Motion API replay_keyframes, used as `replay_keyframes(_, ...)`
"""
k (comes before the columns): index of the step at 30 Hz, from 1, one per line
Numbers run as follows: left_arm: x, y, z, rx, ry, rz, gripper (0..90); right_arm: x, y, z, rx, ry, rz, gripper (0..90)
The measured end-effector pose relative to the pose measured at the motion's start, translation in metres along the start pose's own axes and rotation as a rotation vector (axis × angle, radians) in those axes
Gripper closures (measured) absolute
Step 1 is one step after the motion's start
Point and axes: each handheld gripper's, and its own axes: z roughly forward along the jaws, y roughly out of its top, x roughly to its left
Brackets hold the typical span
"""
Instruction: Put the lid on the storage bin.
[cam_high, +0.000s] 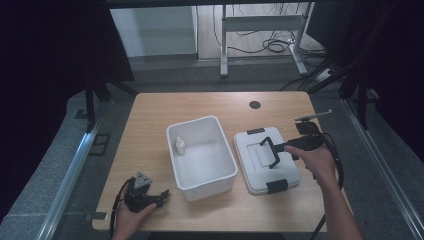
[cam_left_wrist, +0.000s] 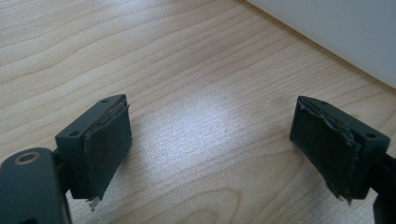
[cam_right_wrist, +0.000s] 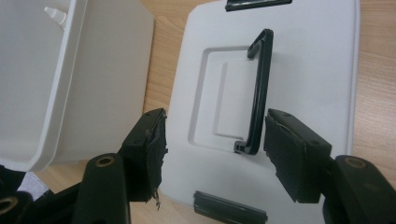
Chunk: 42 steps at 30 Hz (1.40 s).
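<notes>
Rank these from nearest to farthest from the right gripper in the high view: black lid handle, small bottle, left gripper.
1. Black lid handle, right at the right gripper.
2. Small bottle, inside the white bin, mid-table.
3. Left gripper, near table's front-left edge.

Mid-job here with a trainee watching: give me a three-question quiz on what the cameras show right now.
1. True or false: the right gripper is shut on the black hinged handle of the white plastic lid.
2. What lies inside the open white plastic bin? A) small white dropper bottle B) black clip C) nothing
3. Fill in: the left gripper sits over the bare ______ tabletop.

Key: 1 false, its jaws stand open beside the handle; 2 A; 3 wooden.
</notes>
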Motion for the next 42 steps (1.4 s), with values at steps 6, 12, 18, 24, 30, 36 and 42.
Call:
replay_keyframes(6,0.0,0.0,0.0,0.0,0.0,0.0,12.5,0.002,0.009,0.006,0.024,0.007,0.007,40.2)
replay_keyframes(12,0.0,0.0,0.0,0.0,0.0,0.0,12.5,0.003,0.022,0.017,0.071,-0.019,0.014,42.4)
replay_keyframes(18,0.0,0.0,0.0,0.001,-0.001,0.0,12.4,0.002,0.035,0.024,0.113,-0.038,0.022,44.9)
replay_keyframes(24,0.0,0.0,0.0,0.002,-0.001,0.001,12.3,-0.003,0.045,0.032,0.164,-0.06,0.022,46.9)
replay_keyframes(30,0.0,0.0,0.0,0.002,-0.001,0.002,12.3,-0.011,0.051,0.046,0.215,-0.081,0.015,47.1)
replay_keyframes(36,0.0,0.0,0.0,0.002,-0.001,0.002,12.2,-0.024,0.05,0.057,0.237,-0.083,0.04,47.1)
replay_keyframes(42,0.0,0.0,0.0,0.002,0.0,0.002,12.2,-0.031,0.048,0.065,0.267,-0.088,0.04,53.9)
